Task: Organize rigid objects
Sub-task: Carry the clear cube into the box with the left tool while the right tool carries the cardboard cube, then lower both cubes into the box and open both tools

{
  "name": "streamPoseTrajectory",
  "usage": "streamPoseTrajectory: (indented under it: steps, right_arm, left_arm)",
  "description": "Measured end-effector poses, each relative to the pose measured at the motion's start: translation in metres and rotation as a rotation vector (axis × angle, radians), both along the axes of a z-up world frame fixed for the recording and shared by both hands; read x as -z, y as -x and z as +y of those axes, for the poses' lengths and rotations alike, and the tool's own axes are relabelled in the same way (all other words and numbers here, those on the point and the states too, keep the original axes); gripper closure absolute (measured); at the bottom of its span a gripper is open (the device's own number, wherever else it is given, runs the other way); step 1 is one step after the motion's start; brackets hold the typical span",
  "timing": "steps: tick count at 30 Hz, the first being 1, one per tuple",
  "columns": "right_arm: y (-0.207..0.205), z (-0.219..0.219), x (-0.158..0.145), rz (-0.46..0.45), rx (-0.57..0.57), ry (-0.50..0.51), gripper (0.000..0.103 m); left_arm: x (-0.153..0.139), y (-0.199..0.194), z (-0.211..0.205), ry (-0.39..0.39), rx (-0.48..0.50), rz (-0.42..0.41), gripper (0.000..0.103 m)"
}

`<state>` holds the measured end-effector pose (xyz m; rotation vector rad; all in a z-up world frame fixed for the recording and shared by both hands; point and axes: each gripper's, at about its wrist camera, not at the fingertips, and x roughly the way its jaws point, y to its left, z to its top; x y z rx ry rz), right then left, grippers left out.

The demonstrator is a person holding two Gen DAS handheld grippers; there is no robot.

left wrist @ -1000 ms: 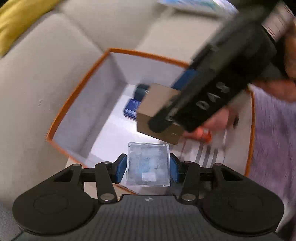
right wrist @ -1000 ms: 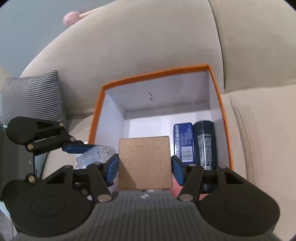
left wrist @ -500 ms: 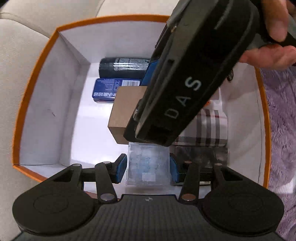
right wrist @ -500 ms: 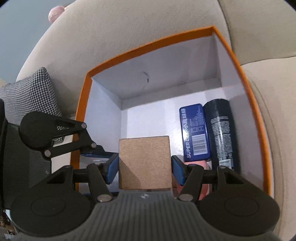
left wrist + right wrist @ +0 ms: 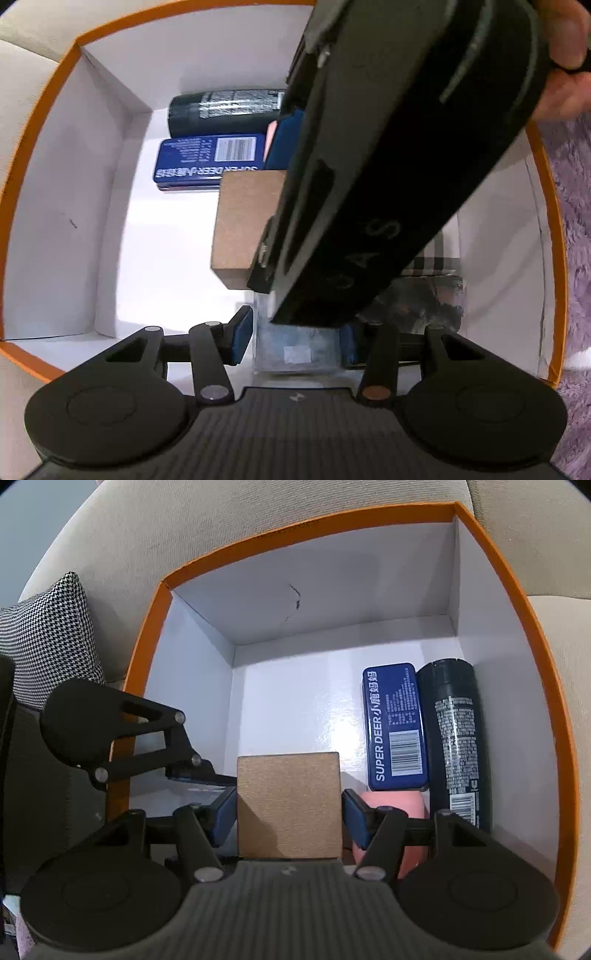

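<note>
2 grippers inside the orange-rimmed box [image 5: 513,602]

The right gripper [image 5: 289,810] clamps the brown box [image 5: 288,805], its flat face up; the left gripper [image 5: 293,341] clamps the clear case [image 5: 297,349] low over the floor.

Both grippers, left [image 5: 295,345] and right [image 5: 289,816], point downward, jaws closed on loads.

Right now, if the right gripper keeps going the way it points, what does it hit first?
Probably the box's bare white floor; the cardboard block between its fingers would land first, left of the blue tin. Depth is uncertain.
</note>
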<state>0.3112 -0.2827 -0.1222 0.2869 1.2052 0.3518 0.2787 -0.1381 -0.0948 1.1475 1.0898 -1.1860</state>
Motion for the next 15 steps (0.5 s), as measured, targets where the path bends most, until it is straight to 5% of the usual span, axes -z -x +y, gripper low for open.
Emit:
streamPoseTrajectory:
  steps: [7, 11, 15]
  right_arm:
    - [0.0, 0.003, -0.005, -0.005, -0.028, 0.014, 0.04]
    - [0.004, 0.002, -0.008, -0.021, -0.048, 0.041, 0.046]
    - [0.011, 0.001, -0.011, -0.032, -0.051, 0.055, 0.054]
  left_arm:
    - [0.001, -0.004, -0.002, 0.003, -0.024, -0.006, 0.046]
    - [-0.003, -0.004, 0.001, 0.017, -0.035, -0.008, 0.038]
    - [-0.005, -0.002, 0.0, 0.023, -0.036, -0.013, 0.041]
